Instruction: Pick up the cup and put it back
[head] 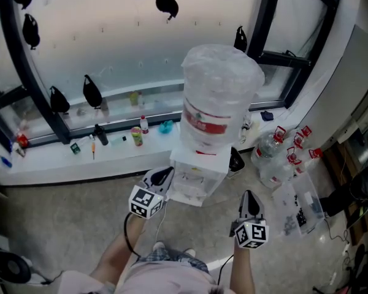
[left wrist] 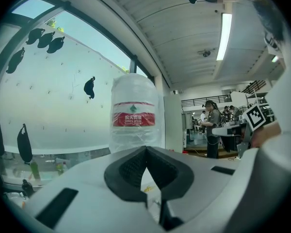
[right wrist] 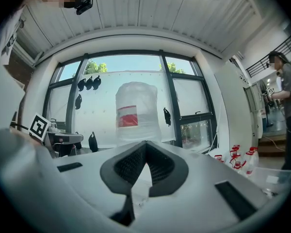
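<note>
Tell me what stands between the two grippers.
The white water dispenser stands between the left gripper and right gripper, seen in the head view.

The speckled floor (head: pixel 67 225) carries a white water dispenser (head: pixel 199 175), with spare jugs (head: pixel 271 150) beside it. Small bottles (head: pixel 137 135) stand along the white window ledge (head: pixel 43 158).

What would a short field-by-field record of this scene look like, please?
setting: a person stands facing a water dispenser by a window
on the dispenser: large water bottle, upright, wrapped in clear plastic, red label
left tongs: shut, empty, aimed toward the dispenser
right tongs: shut, empty, aimed toward the dispenser
floor at right: red-topped clear bottles
window sill: small bottles and oddments along it
cup: none clearly identifiable
</note>
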{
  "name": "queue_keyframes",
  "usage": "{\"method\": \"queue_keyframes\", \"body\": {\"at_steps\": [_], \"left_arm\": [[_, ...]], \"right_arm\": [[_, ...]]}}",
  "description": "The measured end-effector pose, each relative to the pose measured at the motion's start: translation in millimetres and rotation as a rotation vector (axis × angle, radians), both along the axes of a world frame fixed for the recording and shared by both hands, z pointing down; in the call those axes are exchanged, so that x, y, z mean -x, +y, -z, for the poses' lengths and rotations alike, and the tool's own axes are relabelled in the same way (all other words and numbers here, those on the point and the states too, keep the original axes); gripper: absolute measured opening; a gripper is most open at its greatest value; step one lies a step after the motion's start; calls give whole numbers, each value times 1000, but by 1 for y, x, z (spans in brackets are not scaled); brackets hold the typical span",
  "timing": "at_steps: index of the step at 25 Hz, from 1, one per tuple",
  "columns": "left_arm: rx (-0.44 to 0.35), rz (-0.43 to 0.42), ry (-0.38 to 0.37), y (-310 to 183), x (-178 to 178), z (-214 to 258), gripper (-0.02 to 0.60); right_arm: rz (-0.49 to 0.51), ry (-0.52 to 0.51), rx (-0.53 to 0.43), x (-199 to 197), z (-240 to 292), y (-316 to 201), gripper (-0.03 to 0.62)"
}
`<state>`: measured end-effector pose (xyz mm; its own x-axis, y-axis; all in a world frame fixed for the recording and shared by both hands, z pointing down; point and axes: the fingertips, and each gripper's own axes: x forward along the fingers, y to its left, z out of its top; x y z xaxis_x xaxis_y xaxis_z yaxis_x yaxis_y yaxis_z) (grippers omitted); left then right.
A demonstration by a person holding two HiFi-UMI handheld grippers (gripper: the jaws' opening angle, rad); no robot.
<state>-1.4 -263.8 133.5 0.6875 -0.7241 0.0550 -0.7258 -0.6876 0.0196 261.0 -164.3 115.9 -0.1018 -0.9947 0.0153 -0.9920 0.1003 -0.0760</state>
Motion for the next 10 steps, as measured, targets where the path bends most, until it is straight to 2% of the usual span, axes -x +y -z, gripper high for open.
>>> {"method": "queue_keyframes", "body": {"at_steps": [10], "left_arm": [[17,3,1,-8,3,-7,25]], "right_arm": [[3,-8,10,3,-3,-4,17]]}}
